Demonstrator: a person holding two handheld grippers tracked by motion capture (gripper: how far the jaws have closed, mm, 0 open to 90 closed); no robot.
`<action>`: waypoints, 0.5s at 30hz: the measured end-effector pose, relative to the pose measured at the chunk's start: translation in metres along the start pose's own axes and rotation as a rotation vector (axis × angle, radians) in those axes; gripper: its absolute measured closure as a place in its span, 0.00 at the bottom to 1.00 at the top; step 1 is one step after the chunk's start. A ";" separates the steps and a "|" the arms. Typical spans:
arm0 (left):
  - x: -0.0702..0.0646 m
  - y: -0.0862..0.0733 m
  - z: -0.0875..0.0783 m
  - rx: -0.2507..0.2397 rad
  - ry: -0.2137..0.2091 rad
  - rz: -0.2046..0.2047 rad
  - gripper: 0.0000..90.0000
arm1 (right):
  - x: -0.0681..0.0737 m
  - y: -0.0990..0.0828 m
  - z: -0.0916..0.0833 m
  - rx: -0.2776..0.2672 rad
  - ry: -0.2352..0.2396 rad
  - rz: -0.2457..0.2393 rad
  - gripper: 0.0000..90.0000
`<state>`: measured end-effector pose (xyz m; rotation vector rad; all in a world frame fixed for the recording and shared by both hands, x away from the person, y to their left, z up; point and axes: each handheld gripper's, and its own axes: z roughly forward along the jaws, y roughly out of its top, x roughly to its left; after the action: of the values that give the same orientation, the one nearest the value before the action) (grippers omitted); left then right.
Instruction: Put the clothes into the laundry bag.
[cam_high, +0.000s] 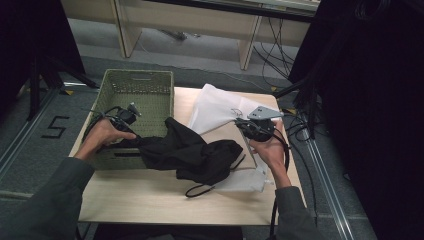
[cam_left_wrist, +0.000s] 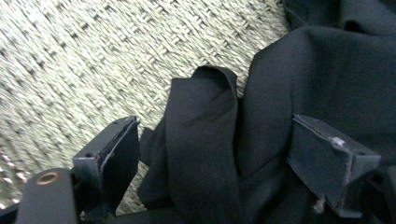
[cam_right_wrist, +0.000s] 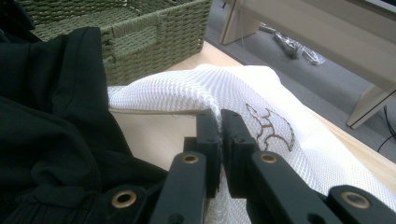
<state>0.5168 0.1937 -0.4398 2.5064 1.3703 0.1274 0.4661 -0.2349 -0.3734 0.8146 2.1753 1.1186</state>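
Black garment half in basket
Left gripper (cam_left_wrist: 215, 154) spread around black garment (cam_high: 192, 150) over basket (cam_high: 140, 82); right gripper (cam_right_wrist: 220, 122) clamps white mesh bag (cam_right_wrist: 196, 88).

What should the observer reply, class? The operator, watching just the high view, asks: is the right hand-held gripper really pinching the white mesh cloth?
Observer: Yes, the right hand-held gripper is shut on a raised fold of the white mesh cloth.
Operator: And the left one?
Observer: The left hand-held gripper is open, with the black garment lying loose between its jaws.
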 end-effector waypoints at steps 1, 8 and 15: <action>0.001 0.001 -0.002 0.005 0.007 0.028 0.20 | 0.000 0.000 0.000 0.001 0.000 0.001 0.97; 0.007 0.008 -0.001 -0.013 -0.012 0.203 0.24 | 0.000 0.000 0.000 -0.001 0.002 0.010 0.97; 0.012 0.009 0.009 0.000 -0.067 0.211 0.22 | -0.001 -0.001 0.000 0.008 0.005 0.011 0.97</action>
<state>0.5326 0.1973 -0.4468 2.6244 1.0782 0.0856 0.4664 -0.2356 -0.3738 0.8285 2.1832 1.1197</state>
